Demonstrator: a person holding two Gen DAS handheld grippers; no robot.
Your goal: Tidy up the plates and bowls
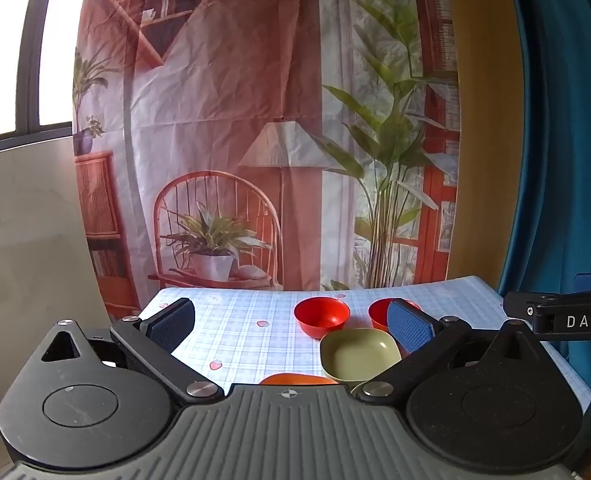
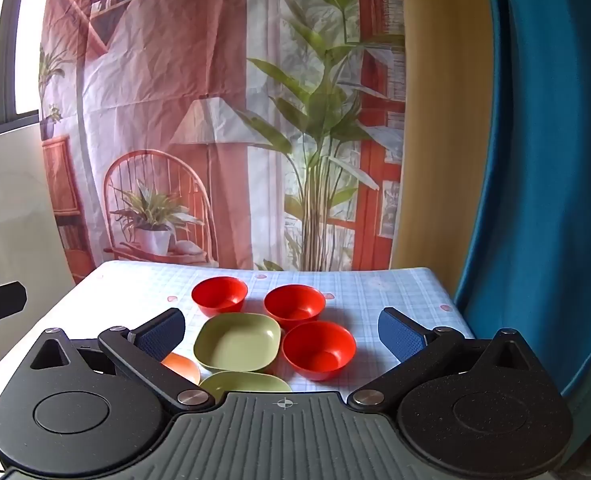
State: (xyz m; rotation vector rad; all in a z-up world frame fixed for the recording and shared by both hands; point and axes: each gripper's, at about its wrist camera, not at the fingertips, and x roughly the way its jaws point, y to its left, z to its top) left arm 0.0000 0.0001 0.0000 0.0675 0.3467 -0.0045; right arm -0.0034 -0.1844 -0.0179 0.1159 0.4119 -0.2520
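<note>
Three red bowls stand on the checked tablecloth: far left [image 2: 219,295], far middle [image 2: 294,305] and near right [image 2: 318,350]. A green square dish [image 2: 237,342] sits between them, a second green dish [image 2: 245,382] lies nearer, and an orange dish [image 2: 181,366] is partly hidden behind my right gripper's left finger. My right gripper [image 2: 281,336] is open and empty above the dishes. My left gripper [image 1: 291,326] is open and empty; it sees a red bowl [image 1: 321,316], another red bowl [image 1: 377,314] behind its right finger, a green dish [image 1: 359,354] and an orange rim [image 1: 295,379].
The table [image 2: 395,292] ends at a printed backdrop cloth [image 2: 215,120] behind. A blue curtain [image 2: 543,200] hangs at the right edge. The right gripper's body [image 1: 563,316] shows at the right of the left wrist view. Bare cloth [image 1: 231,332] lies left of the bowls.
</note>
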